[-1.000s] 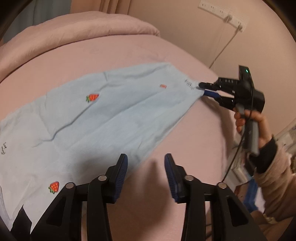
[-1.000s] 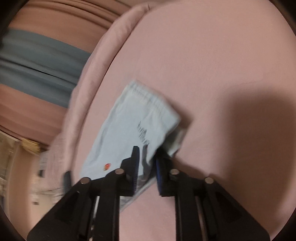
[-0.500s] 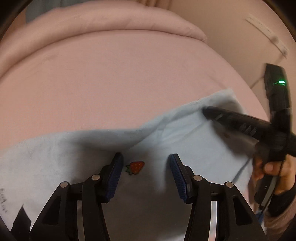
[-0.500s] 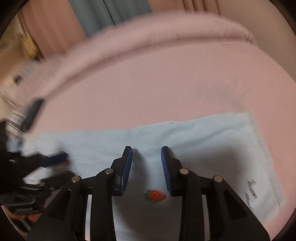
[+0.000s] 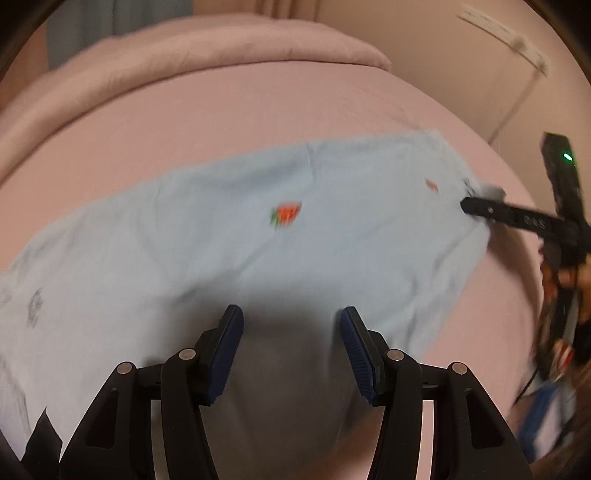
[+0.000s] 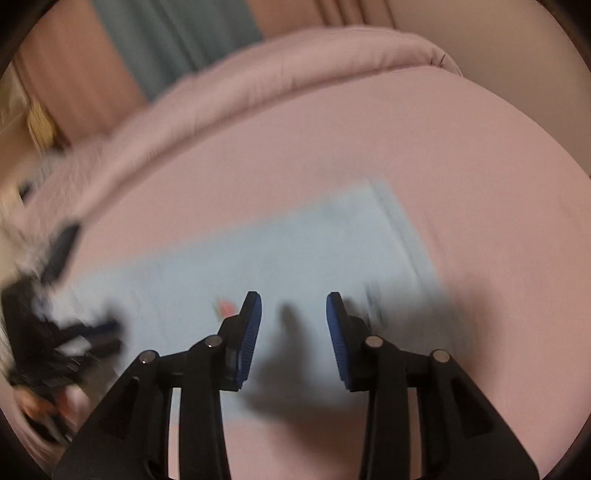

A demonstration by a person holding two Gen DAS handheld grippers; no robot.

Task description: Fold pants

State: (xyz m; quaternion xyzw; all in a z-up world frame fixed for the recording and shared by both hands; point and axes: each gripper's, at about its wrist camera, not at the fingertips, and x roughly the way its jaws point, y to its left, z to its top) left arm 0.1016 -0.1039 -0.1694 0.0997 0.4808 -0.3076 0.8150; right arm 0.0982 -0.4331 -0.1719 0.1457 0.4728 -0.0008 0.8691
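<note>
Pale blue pants with strawberry prints lie spread flat across the pink bed. In the left wrist view my left gripper hovers open over their near edge, with nothing between its blue pads. My right gripper, held in a hand, reaches in from the right, its tip at the pants' right end. In the blurred right wrist view the right gripper hangs over the pants. Its jaws are opening, and only flat cloth and shadow show in the gap. The left gripper is a dark blur at the left.
A rolled pink duvet runs along the far side of the bed. A wall with a white power strip and its cord stands at the right. Curtains hang behind the bed. Bare pink sheet surrounds the pants.
The right gripper, shut on a bunched end of the pants a second ago, has let go, rolled, and widened its jaws above the flat cloth. The left gripper dipped toward the pants, then drew back.
</note>
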